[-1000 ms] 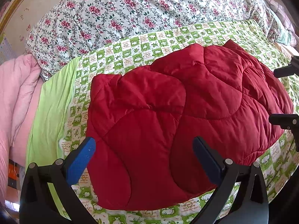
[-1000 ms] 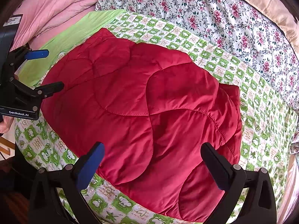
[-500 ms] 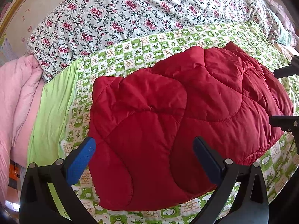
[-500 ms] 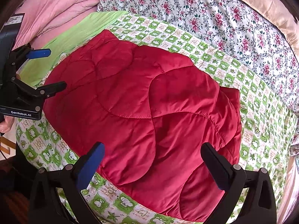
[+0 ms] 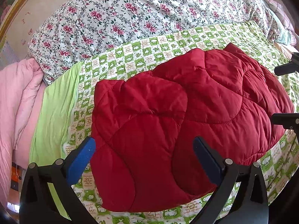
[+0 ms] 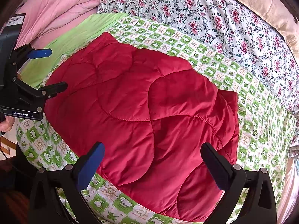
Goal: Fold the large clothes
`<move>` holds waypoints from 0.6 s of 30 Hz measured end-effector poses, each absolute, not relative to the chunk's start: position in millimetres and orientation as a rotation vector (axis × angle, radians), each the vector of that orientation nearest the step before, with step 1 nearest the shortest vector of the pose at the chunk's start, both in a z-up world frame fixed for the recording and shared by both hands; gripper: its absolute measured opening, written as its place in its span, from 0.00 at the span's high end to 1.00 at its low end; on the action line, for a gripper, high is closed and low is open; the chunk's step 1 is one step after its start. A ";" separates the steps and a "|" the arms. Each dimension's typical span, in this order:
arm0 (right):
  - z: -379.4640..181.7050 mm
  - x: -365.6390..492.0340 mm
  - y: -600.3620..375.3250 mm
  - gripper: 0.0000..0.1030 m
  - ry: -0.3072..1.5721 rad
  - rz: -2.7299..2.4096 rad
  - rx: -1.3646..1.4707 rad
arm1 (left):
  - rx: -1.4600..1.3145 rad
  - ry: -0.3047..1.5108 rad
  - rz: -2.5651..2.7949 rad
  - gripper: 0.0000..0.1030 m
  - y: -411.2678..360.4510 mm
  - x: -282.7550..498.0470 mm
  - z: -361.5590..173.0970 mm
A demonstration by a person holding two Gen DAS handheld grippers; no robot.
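A red quilted padded garment lies folded into a rough rectangle on a green-and-white checked bed sheet; it also shows in the right wrist view. My left gripper is open and empty, hovering over the garment's near left edge. It also shows at the left of the right wrist view. My right gripper is open and empty above the garment's near edge. Its fingertips show at the right edge of the left wrist view.
A floral duvet lies along the far side of the bed. A pink quilt is bunched at the left end, next to a plain lime-green sheet strip. A beige headboard or pillow lies at the far right.
Both grippers have drawn back slightly from the garment, so it sits a little farther off in both views. The garment itself has not moved. Both stay open.
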State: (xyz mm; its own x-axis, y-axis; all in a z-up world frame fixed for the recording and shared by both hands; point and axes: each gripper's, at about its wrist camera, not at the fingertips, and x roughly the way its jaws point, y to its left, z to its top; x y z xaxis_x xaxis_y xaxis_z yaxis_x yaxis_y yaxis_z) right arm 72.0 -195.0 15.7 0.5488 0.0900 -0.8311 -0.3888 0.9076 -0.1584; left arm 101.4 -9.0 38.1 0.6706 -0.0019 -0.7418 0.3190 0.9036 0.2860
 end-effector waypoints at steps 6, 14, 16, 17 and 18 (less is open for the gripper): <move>17.3 72.3 -194.6 0.00 0.948 0.293 -0.346 | 0.419 0.816 -0.183 0.00 -8.1 101.8 39.7; 17.5 72.3 -194.4 0.00 0.948 0.293 -0.346 | 0.422 0.813 -0.184 0.00 -7.6 102.0 40.2; 17.4 72.4 -194.5 0.00 0.948 0.292 -0.346 | 0.421 0.814 -0.183 0.00 -7.8 101.7 40.0; 17.3 72.4 -194.3 0.00 0.948 0.291 -0.345 | 0.421 0.814 -0.183 0.00 -7.7 101.5 40.0; 17.2 72.4 -194.3 0.00 0.948 0.291 -0.345 | 0.421 0.813 -0.184 0.00 -7.7 101.3 40.0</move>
